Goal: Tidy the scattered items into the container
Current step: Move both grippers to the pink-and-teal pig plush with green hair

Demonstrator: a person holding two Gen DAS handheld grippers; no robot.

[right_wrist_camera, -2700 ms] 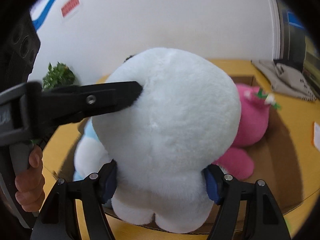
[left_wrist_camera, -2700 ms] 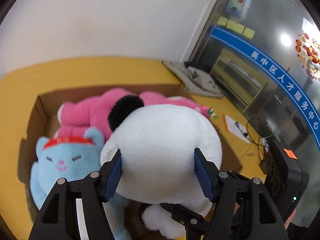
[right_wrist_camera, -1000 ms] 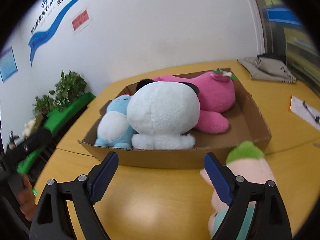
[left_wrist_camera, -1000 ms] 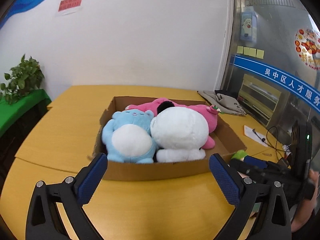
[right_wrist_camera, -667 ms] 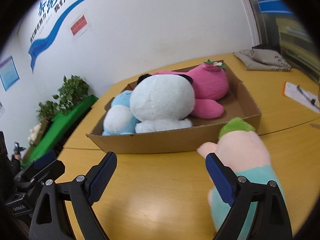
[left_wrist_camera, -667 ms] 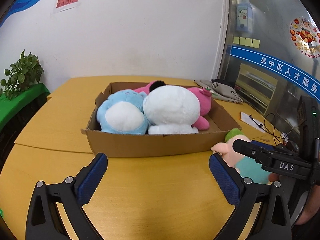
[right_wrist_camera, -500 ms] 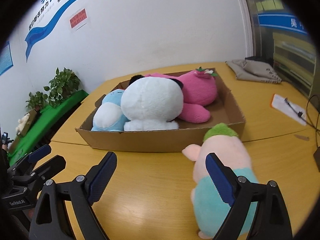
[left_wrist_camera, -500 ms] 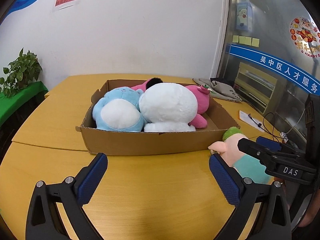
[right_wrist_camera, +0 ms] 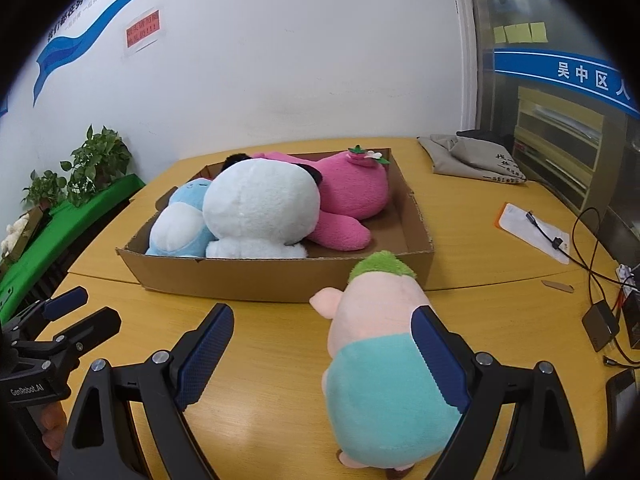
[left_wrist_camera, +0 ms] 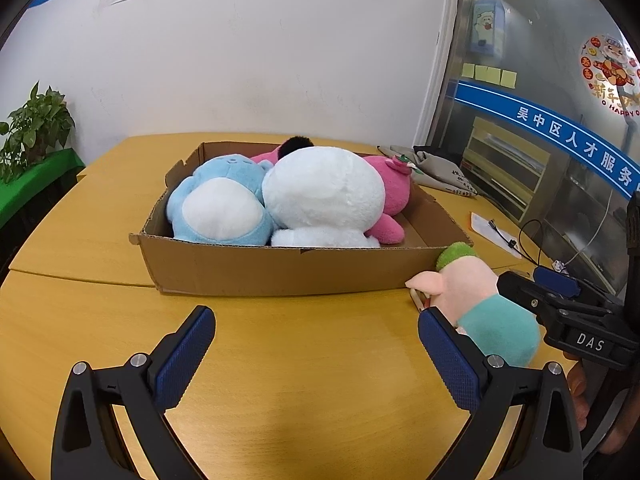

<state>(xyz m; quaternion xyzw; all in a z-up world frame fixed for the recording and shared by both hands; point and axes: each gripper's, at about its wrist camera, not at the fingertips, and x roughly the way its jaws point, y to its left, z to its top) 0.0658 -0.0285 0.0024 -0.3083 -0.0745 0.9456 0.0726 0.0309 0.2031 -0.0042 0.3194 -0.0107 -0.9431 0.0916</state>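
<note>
Backing off from the cardboard box, the left gripper hangs wide open and empty over the table; the white panda plush it carried seconds ago now lies inside, between the blue and pink plush.

From the right wrist, the right gripper, jaws spread and gripping nothing, has closed in on the green-haired doll, standing outside the box and likely the next pick.
</note>
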